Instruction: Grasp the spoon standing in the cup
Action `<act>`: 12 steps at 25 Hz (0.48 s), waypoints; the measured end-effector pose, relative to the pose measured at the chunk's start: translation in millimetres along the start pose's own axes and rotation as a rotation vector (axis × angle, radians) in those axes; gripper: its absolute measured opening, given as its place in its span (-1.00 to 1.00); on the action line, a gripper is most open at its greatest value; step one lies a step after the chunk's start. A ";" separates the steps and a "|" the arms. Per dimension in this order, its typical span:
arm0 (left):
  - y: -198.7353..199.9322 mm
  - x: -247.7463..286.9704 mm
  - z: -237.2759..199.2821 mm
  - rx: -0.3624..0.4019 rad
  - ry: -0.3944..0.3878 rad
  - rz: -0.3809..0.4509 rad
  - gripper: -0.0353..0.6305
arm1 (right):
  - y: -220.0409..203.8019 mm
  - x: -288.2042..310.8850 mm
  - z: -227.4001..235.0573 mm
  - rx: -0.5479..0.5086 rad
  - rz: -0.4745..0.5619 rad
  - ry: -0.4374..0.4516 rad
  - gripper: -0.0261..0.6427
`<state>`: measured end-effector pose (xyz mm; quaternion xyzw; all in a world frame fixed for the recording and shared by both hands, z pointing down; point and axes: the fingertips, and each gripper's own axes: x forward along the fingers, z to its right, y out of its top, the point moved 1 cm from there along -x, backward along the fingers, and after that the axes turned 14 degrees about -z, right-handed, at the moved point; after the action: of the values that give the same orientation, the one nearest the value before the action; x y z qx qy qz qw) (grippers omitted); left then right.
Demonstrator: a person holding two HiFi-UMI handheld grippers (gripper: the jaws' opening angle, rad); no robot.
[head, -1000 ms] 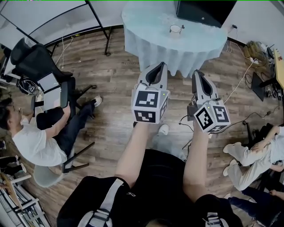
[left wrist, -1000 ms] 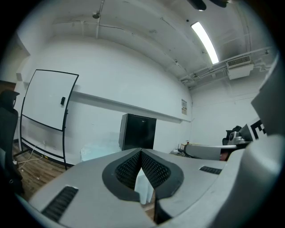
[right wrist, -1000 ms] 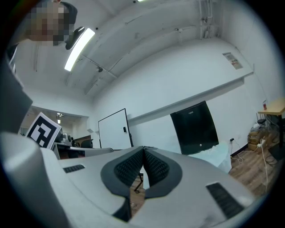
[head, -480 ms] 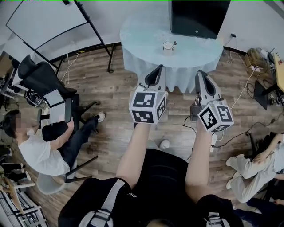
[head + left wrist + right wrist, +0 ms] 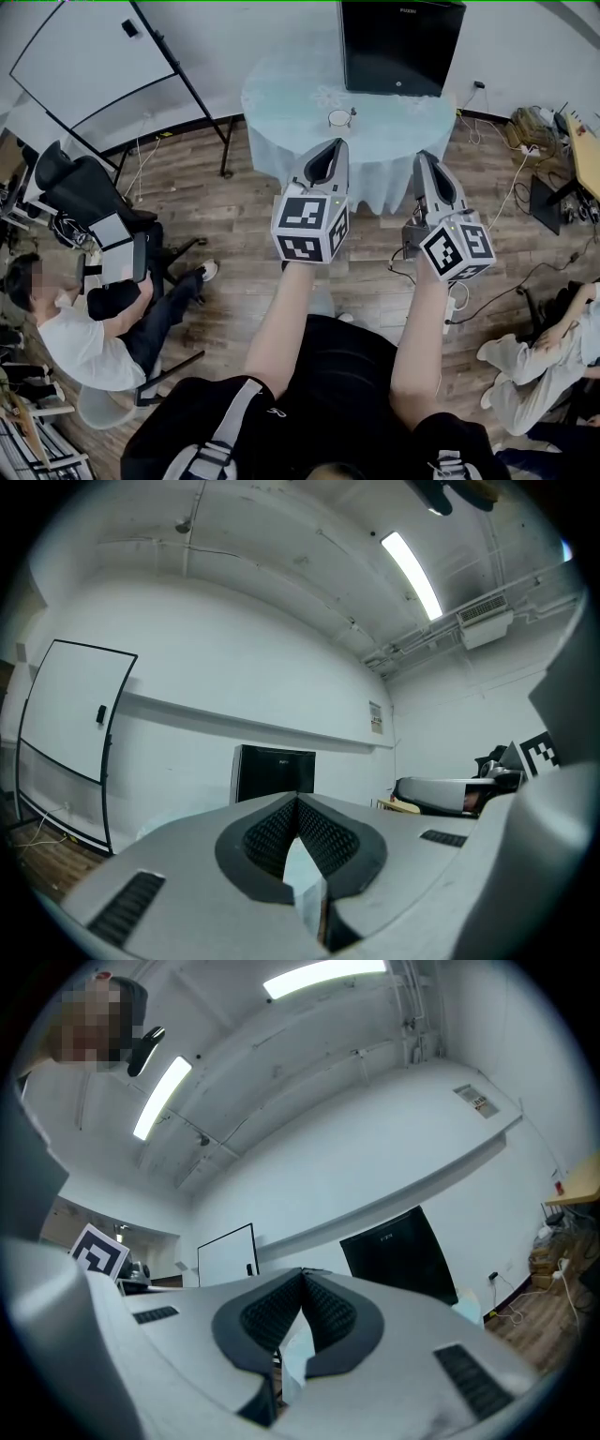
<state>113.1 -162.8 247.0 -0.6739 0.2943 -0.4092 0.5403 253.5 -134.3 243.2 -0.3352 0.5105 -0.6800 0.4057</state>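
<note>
I carry the left gripper [image 5: 329, 145] and right gripper [image 5: 424, 157] forward, each with its jaws pressed together on nothing. The cup [image 5: 338, 118] with its spoon [image 5: 352, 112] stands at twelve o'clock on the round table [image 5: 281, 94]. It is nearer than a second ago, yet well apart: the approach is unfinished.

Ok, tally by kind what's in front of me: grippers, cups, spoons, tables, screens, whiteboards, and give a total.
Grey two-jaw grippers: 2, the left gripper and the right gripper
Small pale cup: 1
Thin spoon standing in that cup: 1
Round table with a pale blue cloth: 1
Black flat screen: 1
Black-framed whiteboard: 1
Total: 7
</note>
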 end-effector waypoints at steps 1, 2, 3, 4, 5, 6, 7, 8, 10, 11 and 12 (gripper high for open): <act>-1.4 2.3 -1.1 0.001 0.001 -0.004 -0.89 | -1.8 2.6 1.1 0.002 -0.004 0.001 -0.92; -2.9 4.7 -3.0 0.000 0.002 -0.007 -0.89 | -3.6 6.0 2.1 0.004 -0.008 0.002 -0.92; -3.9 7.4 -5.8 -0.002 0.003 -0.009 -0.89 | -4.9 10.3 2.9 0.004 -0.013 0.005 -0.92; -4.2 10.5 -9.4 -0.006 0.006 -0.009 -0.89 | -5.7 15.3 3.4 0.003 -0.017 0.009 -0.92; -4.3 13.9 -13.7 -0.012 0.009 -0.008 -0.89 | -6.3 20.6 3.5 -0.002 -0.022 0.014 -0.92; -4.6 17.5 -18.4 -0.019 0.013 -0.008 -0.89 | -6.9 26.2 3.7 -0.007 -0.026 0.018 -0.92; -5.1 21.7 -23.0 -0.023 0.016 -0.008 -0.89 | -7.4 32.0 4.5 -0.009 -0.027 0.020 -0.92; -5.6 26.5 -27.2 -0.024 0.017 -0.010 -0.89 | -8.1 38.2 6.0 -0.009 -0.028 0.021 -0.92; -6.7 37.0 -35.1 -0.019 0.013 -0.017 -0.89 | -10.3 51.4 10.0 -0.003 -0.029 0.020 -0.92; -6.8 42.2 -39.6 -0.019 0.012 -0.019 -0.89 | -11.6 58.6 11.1 -0.002 -0.032 0.021 -0.92; -6.0 48.0 -45.0 -0.022 0.013 -0.019 -0.89 | -12.4 66.9 11.7 -0.006 -0.038 0.024 -0.92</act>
<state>97.3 -223.5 267.8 -0.6800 0.2958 -0.4152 0.5269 231.3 -197.1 260.9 -0.3376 0.5111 -0.6900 0.3855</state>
